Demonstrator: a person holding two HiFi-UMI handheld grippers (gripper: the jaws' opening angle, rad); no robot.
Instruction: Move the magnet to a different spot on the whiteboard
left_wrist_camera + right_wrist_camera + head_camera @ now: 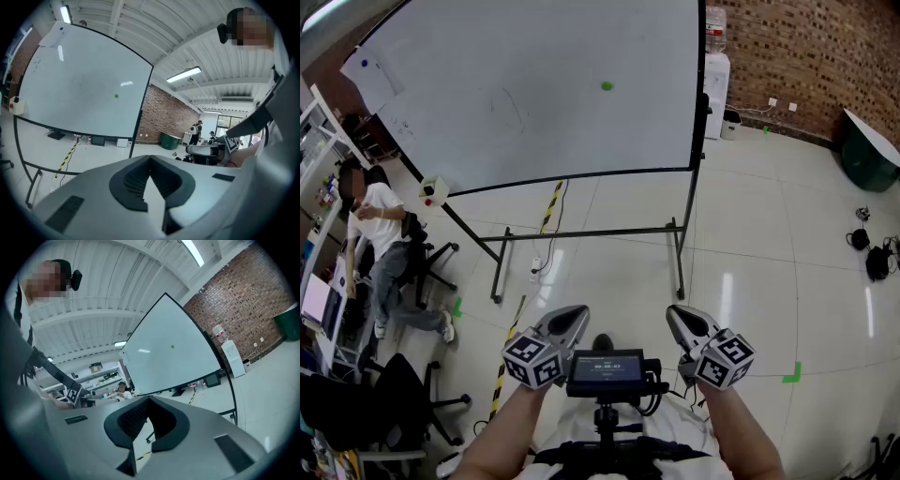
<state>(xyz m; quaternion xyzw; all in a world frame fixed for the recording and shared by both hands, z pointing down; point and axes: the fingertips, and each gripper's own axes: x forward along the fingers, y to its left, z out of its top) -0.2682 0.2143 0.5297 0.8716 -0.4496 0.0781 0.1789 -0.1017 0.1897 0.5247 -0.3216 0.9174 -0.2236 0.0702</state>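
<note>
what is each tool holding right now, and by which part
Nothing. The left tool and right tool are both shut with nothing between their jaws; the green magnet sits on the whiteboard, far from both.

The whiteboard [487,112] fills the upper left and centre of the head view, with the magnet [607,86] on its upper right part. A seated person [380,234] is at the left edge. The left gripper [578,312] and right gripper [675,313] sit side by side at bottom centre, well apart from the whiteboard.

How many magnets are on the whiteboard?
2: a green magnet right of centre on the whiteboard; a likely blue magnet on the paper at its top-left corner.
</note>
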